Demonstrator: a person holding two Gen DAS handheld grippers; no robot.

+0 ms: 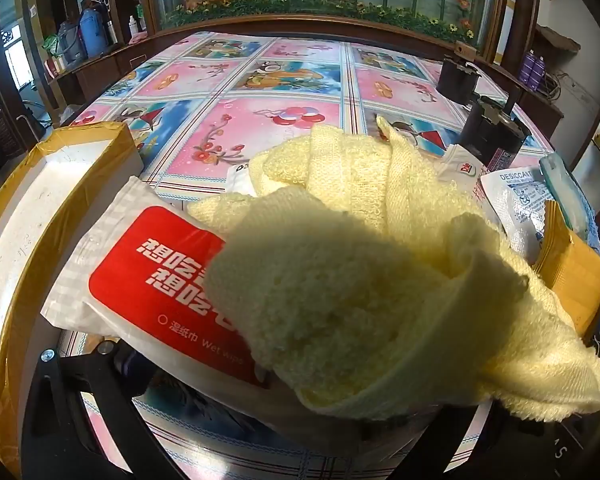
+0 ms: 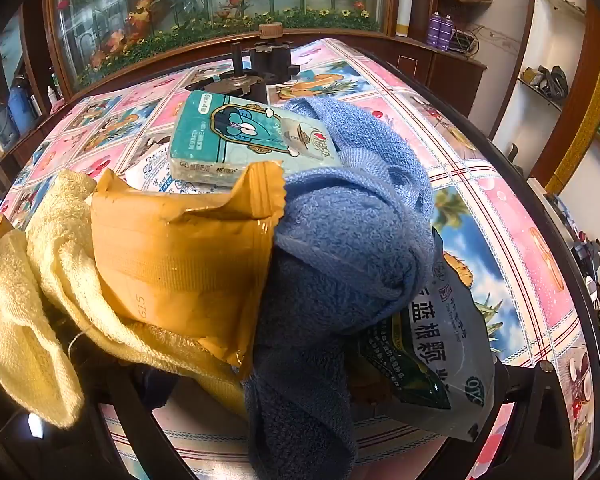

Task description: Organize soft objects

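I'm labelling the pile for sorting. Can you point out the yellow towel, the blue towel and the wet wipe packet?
yellow towel (image 1: 332, 280): left wrist view, its bunched middle.
blue towel (image 2: 340, 240): right wrist view, its folded top.
wet wipe packet (image 1: 140, 272): left wrist view, its red label.

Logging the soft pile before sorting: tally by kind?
Towels: 2, the yellow towel and the blue towel
Sealed packets: 5, wet wipe pack, orange packet, tissue pack, desiccant sachet, green granule bag
Total: 7
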